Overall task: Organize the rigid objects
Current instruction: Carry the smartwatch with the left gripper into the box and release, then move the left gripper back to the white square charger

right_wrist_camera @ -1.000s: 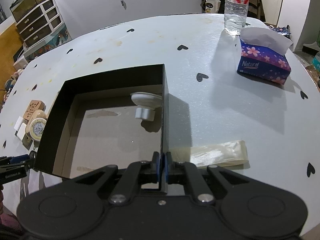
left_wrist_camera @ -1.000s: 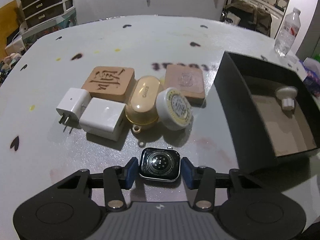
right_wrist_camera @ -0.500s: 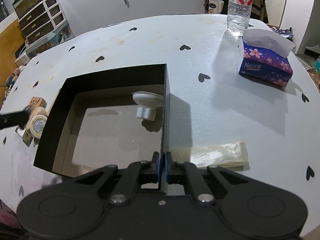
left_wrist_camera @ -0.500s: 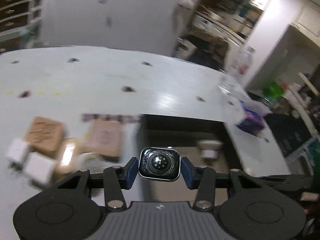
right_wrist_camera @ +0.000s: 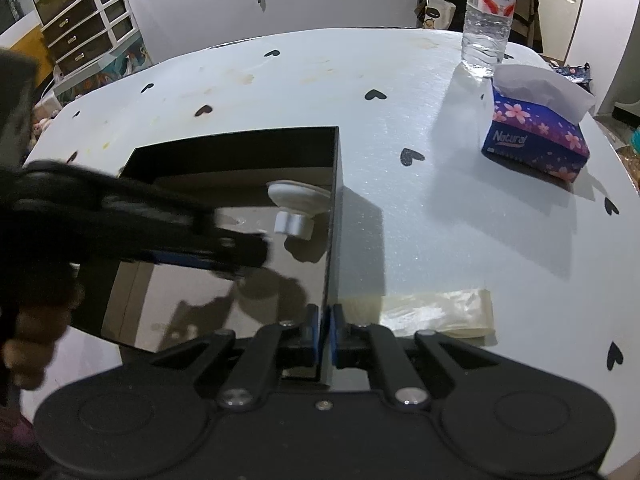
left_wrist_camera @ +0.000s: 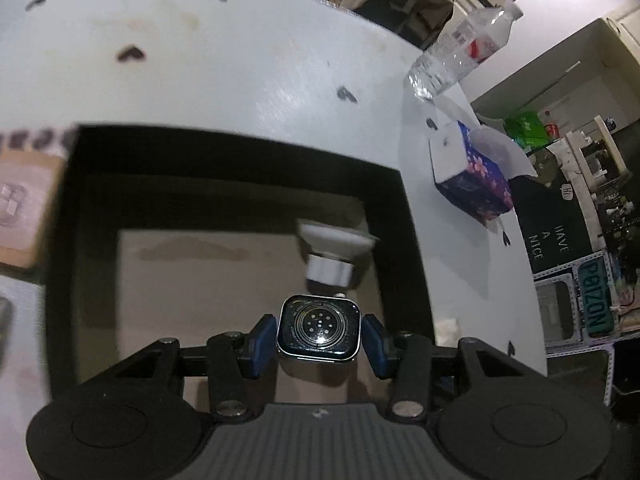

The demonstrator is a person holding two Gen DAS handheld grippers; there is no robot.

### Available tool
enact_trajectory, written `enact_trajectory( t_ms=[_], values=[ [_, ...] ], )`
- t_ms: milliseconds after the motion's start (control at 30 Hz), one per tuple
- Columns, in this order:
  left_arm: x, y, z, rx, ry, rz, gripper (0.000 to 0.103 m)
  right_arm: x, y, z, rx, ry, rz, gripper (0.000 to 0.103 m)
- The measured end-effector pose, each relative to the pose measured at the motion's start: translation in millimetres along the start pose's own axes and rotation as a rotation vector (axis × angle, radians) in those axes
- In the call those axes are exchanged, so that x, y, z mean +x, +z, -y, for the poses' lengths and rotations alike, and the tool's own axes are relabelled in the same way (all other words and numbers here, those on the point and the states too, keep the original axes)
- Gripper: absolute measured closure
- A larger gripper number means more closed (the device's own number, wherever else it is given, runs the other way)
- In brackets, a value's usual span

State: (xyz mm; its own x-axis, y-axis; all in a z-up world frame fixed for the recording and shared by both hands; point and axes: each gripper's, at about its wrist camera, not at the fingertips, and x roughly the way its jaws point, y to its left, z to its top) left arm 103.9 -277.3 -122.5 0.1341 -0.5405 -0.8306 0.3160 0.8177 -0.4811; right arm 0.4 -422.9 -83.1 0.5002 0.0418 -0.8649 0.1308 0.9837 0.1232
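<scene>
Only your left view shows the watch body [left_wrist_camera: 319, 329] clamped between your left gripper [left_wrist_camera: 319, 334] pads, angled down over the box [left_wrist_camera: 404, 240]; your right gripper [right_wrist_camera: 325, 332] pinches the box's wall.

black box [right_wrist_camera: 335, 200], white heart-dotted table [right_wrist_camera: 400, 92], floral blue tissue box [right_wrist_camera: 536, 140]

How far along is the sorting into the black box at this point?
Early on. Done: one white suction-cup piece lies inside the black box. In hand: the left gripper holds a strapless watch body above the box floor, not yet released, while the right gripper pinches the box wall. Left: at least the wooden block beside the box; other items are out of view.
</scene>
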Motion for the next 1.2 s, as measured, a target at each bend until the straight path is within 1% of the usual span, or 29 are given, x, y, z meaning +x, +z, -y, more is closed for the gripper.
enact_trajectory(
  t_ms=[100, 267, 433, 467, 500, 600, 767, 833, 1033, 1100, 1167, 1200],
  values=[
    [9.9, 1.8, 6.4, -0.017, -0.009, -0.01, 0.055, -0.1, -0.1, 0.0, 0.0, -0.001, 0.0, 0.097],
    [17.3, 3.9, 8.0, -0.049, -0.006, 0.032, 0.055, -0.1, -0.4, 0.1, 0.003, -0.002, 0.001, 0.097],
    [22.6, 5.6, 0.2, -0.099, -0.029, 0.04, 0.054, -0.1, -0.4, 0.2, 0.003, -0.001, 0.002, 0.097],
    [22.2, 5.6, -0.6, -0.102, -0.042, 0.039, 0.052, -0.1, -0.4, 0.3, 0.004, -0.001, 0.002, 0.097],
    [21.7, 5.3, -0.7, -0.103, -0.045, 0.036, 0.045, 0.0, -0.4, 0.1, 0.004, -0.001, 0.002, 0.097],
    [17.1, 4.5, -0.3, -0.096, -0.053, 0.049, 0.039, 0.2, -0.3, -0.1, 0.006, -0.002, 0.001, 0.097],
    [7.1, 3.3, 2.6, -0.07, -0.063, 0.057, 0.036, 0.4, -0.4, 0.9, 0.014, 0.003, 0.003, 0.097],
    [1.1, 1.7, 3.2, -0.055, -0.059, 0.053, 0.035, 0.6, -0.4, 1.4, 0.016, 0.006, 0.003, 0.097],
    [-22.6, -6.4, 4.2, 0.008, -0.032, 0.073, 0.028, 0.9, -0.4, 3.4, 0.025, 0.013, 0.004, 0.097],
    [-31.6, -9.2, 5.0, 0.03, -0.016, 0.088, 0.021, 0.9, -0.7, 3.6, 0.027, 0.014, 0.005, 0.097],
    [-40.4, -11.7, 6.2, 0.056, -0.007, 0.11, 0.017, 0.7, -0.9, 3.9, 0.029, 0.015, 0.005, 0.097],
    [-45.2, -13.3, 6.9, 0.072, 0.0, 0.122, 0.012, 0.7, -1.0, 4.1, 0.03, 0.016, 0.006, 0.097]
  ],
)
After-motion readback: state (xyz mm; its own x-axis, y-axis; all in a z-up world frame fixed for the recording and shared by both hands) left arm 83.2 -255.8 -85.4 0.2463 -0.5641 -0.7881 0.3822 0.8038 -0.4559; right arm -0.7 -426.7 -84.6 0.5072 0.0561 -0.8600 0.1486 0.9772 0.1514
